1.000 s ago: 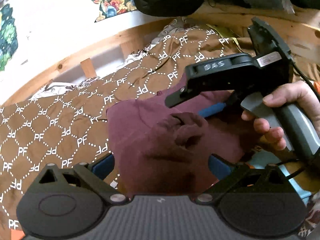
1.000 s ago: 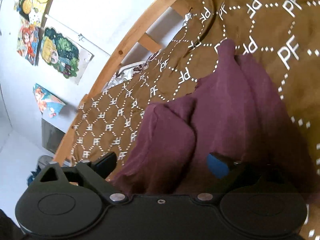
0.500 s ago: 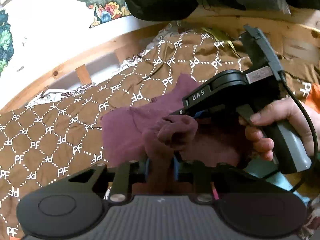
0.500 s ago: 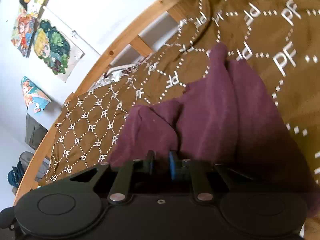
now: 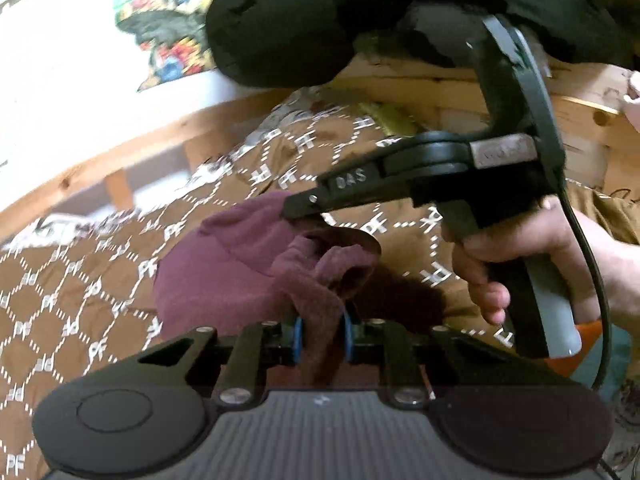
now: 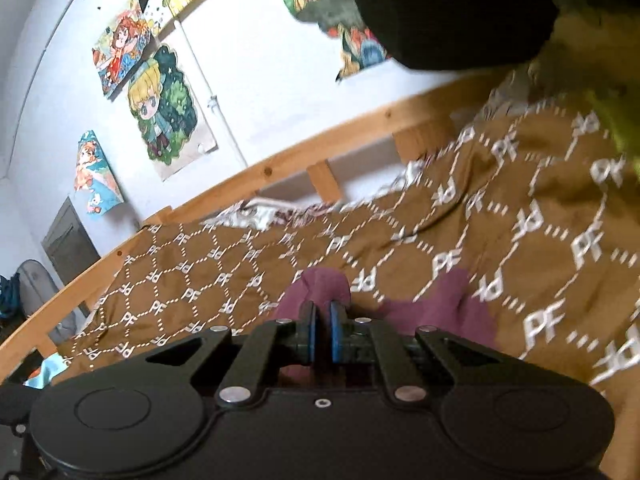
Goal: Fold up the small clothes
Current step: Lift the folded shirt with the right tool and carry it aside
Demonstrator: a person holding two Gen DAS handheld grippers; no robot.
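A small maroon garment point(image 5: 224, 268) lies bunched on a brown bedspread point(image 5: 80, 280) printed with white PF marks. My left gripper point(image 5: 320, 336) is shut on a fold of the maroon cloth, which rises between its blue pads. My right gripper point(image 6: 322, 330) is shut on another edge of the same garment point(image 6: 440, 308). In the left wrist view the right gripper point(image 5: 304, 216) is seen from the side, its tip pinching the cloth above the bed, with the person's hand on its handle.
A wooden bed rail point(image 6: 280, 172) runs along the far side of the bed. Posters point(image 6: 164, 108) hang on the white wall behind. A large black padded object point(image 5: 280, 24) hangs over the top of both views. An orange and teal item point(image 5: 600, 344) lies at the right.
Both grippers went from open to shut on the maroon garment, then lifted and pulled it up. The right gripper rose and its view swung toward the wall.
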